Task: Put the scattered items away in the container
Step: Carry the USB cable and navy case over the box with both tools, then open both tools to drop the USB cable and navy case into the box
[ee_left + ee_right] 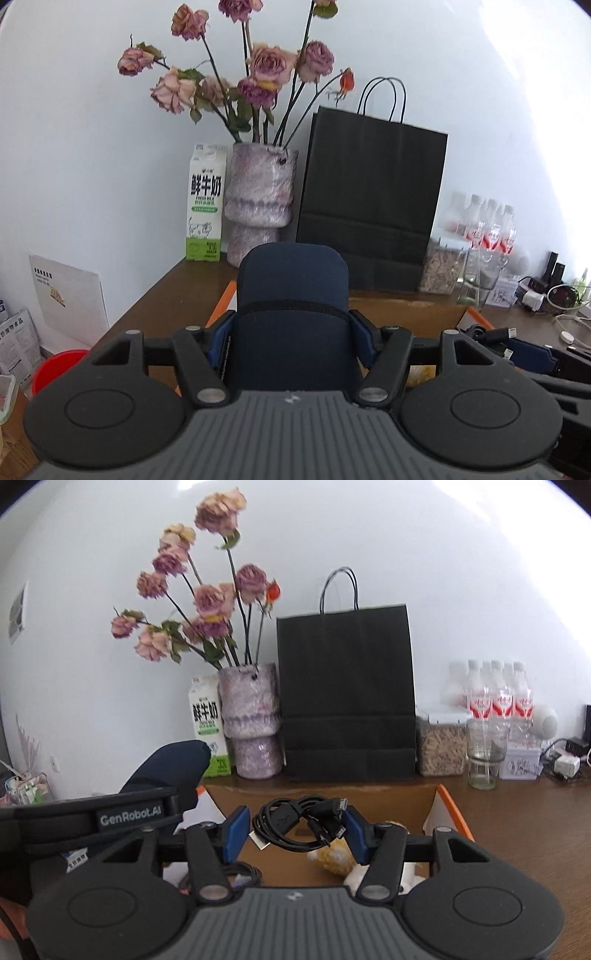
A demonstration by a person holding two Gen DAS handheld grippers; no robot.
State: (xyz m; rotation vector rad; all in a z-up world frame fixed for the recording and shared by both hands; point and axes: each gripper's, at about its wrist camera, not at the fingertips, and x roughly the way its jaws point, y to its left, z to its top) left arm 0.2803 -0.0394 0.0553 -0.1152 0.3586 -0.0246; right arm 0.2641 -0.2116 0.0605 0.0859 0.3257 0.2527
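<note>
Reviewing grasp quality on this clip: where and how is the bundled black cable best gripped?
Across the bunched middle of the black cable, fingers closing from its two sides, as the right gripper does now. The loops overlap there, so one pinch catches every strand; the plug ends stick out loose.

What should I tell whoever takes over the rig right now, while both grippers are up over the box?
Left gripper: jaws shut on the dark navy soft fabric case, held upright above the open cardboard box with orange flaps.
Right gripper: jaws shut on the coiled black USB cable bundle, also above the box.
Done: some items already lie in the box, among them a yellowish lumpy item and a dark cable.
Left: lower and release both the cable and the case into the box. Whether more scattered items remain on the brown wooden desk cannot be told from these views.
</note>
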